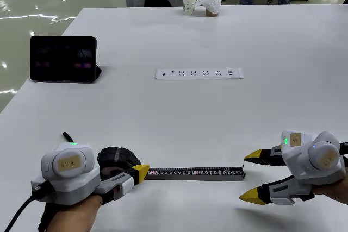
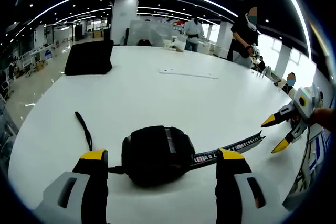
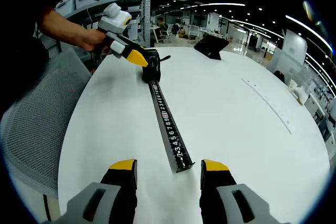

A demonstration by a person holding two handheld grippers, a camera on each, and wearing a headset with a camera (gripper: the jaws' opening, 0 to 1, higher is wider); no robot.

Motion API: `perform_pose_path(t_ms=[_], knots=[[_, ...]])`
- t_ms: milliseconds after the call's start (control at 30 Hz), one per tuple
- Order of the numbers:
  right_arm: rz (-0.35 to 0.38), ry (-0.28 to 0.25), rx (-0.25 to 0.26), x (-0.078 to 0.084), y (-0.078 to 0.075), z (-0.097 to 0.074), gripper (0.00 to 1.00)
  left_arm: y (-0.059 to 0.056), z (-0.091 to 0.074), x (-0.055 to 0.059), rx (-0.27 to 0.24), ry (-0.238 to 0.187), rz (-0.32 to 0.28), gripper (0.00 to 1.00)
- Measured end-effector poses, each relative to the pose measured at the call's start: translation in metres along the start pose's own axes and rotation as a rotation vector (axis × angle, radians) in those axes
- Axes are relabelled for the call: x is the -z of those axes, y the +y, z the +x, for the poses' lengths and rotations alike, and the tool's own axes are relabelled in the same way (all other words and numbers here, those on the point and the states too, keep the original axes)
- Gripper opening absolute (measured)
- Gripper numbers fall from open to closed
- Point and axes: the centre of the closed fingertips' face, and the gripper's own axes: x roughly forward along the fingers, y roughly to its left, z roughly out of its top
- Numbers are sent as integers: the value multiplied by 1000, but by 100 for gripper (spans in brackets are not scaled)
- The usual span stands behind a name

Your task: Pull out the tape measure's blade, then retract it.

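We find the black, rounded tape-measure case (image 1: 116, 160) on the white counter (image 1: 217, 118), with its dark numbered blade (image 1: 196, 173) lying flat and extended. The blade's long axis runs from tool to tool. The right tool (image 1: 249, 176) is nearer the blade tip, which lies just ahead of its parted jaws, untouched. The left tool (image 2: 162, 155) flanks the case, jaws apart, with a gap on either side.

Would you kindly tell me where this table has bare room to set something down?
Bare: the wide stretch between the power strip and the blade, and the tabletop right of the strip. Crowded: the near edge, with left tongs, tape case and right tongs; cups at the far edge.
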Motion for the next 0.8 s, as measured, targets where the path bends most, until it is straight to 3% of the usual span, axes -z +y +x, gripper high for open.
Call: perform_pose_path(t_ms=[400, 800], knots=[[-44, 38, -31, 7, -12, 9, 30, 6, 6, 3, -8, 18, -35, 68], [-68, 52, -59, 11, -17, 18, 19, 9, 13, 1, -12, 28, -53, 63]])
